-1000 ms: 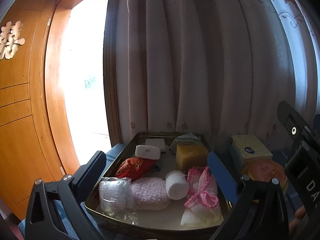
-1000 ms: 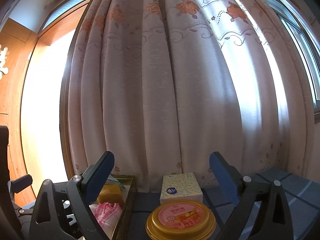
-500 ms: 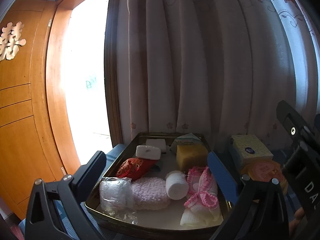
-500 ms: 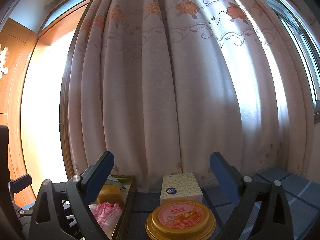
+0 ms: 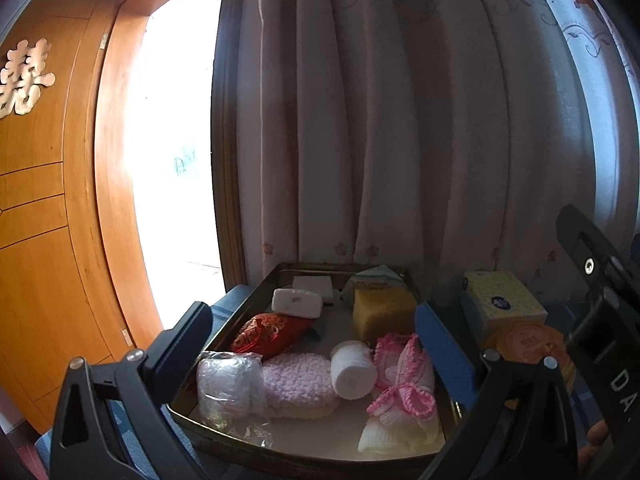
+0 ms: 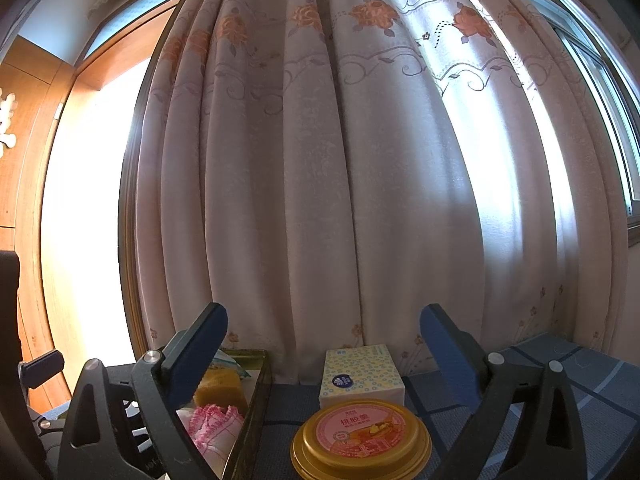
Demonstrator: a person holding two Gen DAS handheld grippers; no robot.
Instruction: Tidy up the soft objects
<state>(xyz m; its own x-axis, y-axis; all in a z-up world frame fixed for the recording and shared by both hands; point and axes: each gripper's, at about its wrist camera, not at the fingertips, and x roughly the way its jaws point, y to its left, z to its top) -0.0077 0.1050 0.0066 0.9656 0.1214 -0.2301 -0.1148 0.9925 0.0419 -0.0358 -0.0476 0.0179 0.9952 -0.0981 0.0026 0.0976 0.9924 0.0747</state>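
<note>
Both tongs hang open and empty, unchanged from a moment ago. The left gripper (image 5: 320, 344) frames a metal tray (image 5: 224, 320) of soft items; its blue finger (image 5: 444, 356) hides part of the pink knitted booties (image 5: 400, 380). The right gripper (image 6: 324, 344) frames a round gold tin (image 6: 360, 440), cut off below.

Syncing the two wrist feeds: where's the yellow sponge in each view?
Left wrist: yellow sponge sits at the far right of the tray, behind the pink knit piece.
Right wrist: lower left, sponge partly hidden behind this tool's left finger.
Shared landmark: the round gold tin, outside the tray, right of it.
</note>
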